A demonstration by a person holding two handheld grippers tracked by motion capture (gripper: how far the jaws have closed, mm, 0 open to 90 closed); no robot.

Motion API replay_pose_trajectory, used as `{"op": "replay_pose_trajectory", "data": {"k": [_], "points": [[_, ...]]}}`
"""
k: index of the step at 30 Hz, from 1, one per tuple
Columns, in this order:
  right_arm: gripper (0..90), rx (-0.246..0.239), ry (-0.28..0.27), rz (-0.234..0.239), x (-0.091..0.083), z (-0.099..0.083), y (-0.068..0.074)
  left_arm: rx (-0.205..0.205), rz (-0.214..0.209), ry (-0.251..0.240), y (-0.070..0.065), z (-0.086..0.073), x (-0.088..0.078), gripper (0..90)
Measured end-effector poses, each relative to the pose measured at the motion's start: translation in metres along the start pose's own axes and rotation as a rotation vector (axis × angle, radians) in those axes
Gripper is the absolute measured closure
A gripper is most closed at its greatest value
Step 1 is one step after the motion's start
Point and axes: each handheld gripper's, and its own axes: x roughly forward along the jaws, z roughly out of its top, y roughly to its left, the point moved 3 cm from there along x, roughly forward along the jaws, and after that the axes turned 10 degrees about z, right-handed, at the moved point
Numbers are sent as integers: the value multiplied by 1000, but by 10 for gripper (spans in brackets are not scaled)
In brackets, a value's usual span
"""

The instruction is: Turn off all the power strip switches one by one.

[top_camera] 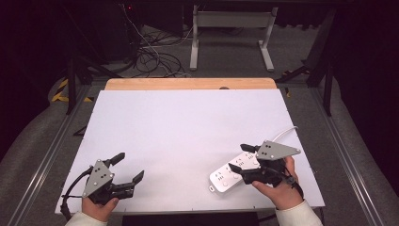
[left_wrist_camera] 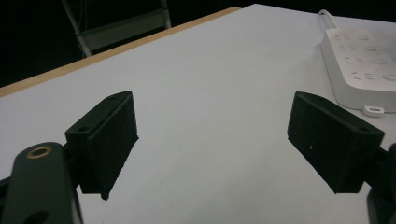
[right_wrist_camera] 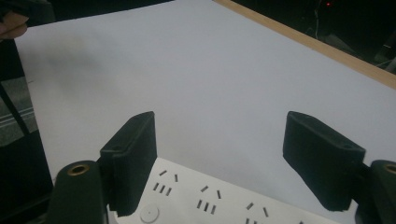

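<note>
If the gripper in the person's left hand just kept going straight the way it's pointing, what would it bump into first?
Probably nothing soon. The left gripper, jaws open, points across the bare white tabletop. The white plastic power strip lies to the right of that line in the left gripper view, so it would likely be passed, though depth is hard to judge.

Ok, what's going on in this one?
A person stands at a white table with a gripper in each hand. The right gripper hovers over a white power strip near the table's front right; its jaws are open, straddling the strip without pressing on it. The left gripper sits open at the front left, nothing between its jaws. The strip's cable trails off the right edge.
</note>
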Motion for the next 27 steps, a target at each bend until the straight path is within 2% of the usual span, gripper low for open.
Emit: {"op": "replay_pose_trajectory", "data": {"k": [5,13,17,27], "points": [[254,31,-30,-13,-7,-4,-10,0,0,0,0,0,0,166],[254,64,-48,-47,-17,-18,-28,4,4,4,1,0,0,165],[255,58,-58,-52,-19,-25,-34,2,8,5,2,-1,0,165],[255,107,-94,-55,-27,-52,-47,-2,12,8,3,-1,1,163]]}}
